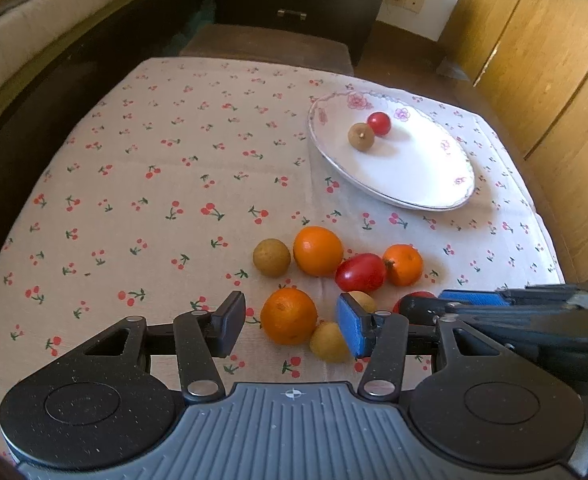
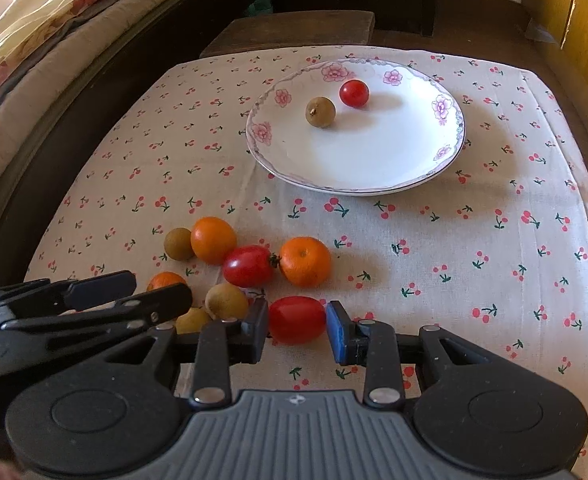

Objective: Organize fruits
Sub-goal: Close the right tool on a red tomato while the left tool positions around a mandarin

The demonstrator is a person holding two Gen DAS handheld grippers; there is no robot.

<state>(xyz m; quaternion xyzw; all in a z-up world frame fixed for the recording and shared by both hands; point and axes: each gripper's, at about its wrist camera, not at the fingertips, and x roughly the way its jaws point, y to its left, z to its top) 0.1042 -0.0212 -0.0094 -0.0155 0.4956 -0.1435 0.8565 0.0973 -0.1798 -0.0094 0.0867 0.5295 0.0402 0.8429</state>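
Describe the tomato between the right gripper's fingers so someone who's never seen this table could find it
Start at the flowered white plate on the cherry-print cloth, then come down to the loose fruit cluster. The tomato lies at the cluster's near edge, the right gripper shut on it. It is red and oval, unlike the round oranges and tan longans.

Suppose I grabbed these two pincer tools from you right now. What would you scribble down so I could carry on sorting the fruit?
Right gripper: closed on an oval red tomato that sits on the cherry-print tablecloth, near the front.
Left gripper: partly open around an orange, pads not pressing it yet.
Done: one round tomato and one brown longan lie in the flowered plate.
Left: two more oranges, another oval tomato and three longans clustered on the cloth in front of the plate, plus the two fruits at the grippers.
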